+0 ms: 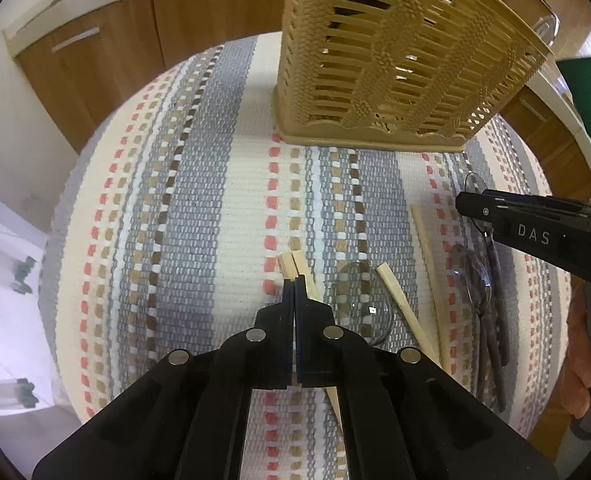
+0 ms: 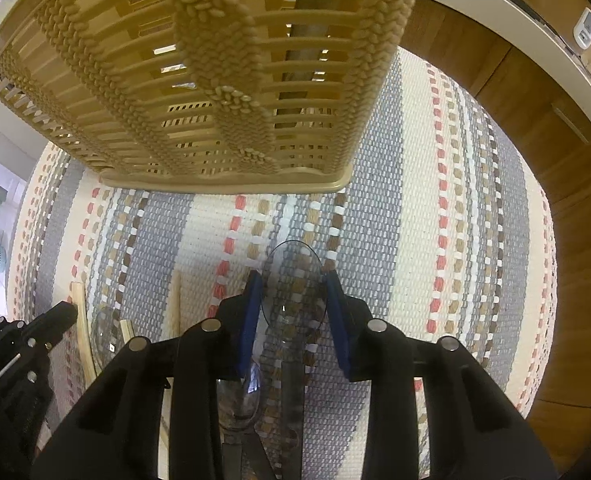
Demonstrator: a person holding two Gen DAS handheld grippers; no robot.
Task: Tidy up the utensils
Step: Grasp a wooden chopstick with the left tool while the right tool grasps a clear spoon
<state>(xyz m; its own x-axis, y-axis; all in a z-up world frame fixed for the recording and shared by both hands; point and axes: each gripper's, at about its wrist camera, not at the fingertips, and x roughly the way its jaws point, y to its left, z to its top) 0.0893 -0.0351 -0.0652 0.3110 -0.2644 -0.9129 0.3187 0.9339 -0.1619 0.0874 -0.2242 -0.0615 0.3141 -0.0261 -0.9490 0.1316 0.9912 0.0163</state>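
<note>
Left wrist view: the left gripper (image 1: 294, 286) is pointing steeply down, its jaws pressed together over the near ends of a pair of chopsticks (image 1: 291, 264) lying on the striped woven mat (image 1: 199, 208); whether wood is actually pinched I cannot tell. Just right of the jaws are lying a clear spoon (image 1: 365, 304), two more pale square sticks and dark-handled clear spoons. Beyond the jaws, the tan slatted plastic basket (image 1: 395, 60) is standing upright.

Right wrist view: the right gripper (image 2: 293, 304) is straddling the bowl of a clear plastic spoon (image 2: 293, 280), blue pads spread at either edge, not visibly pressing. The basket is looming ahead of the jaws.

Smooth, glossy plastic is likely slipping easily, so closing lower, on the narrower neck or handle, is probably giving a surer hold before lifting toward the basket.
</note>
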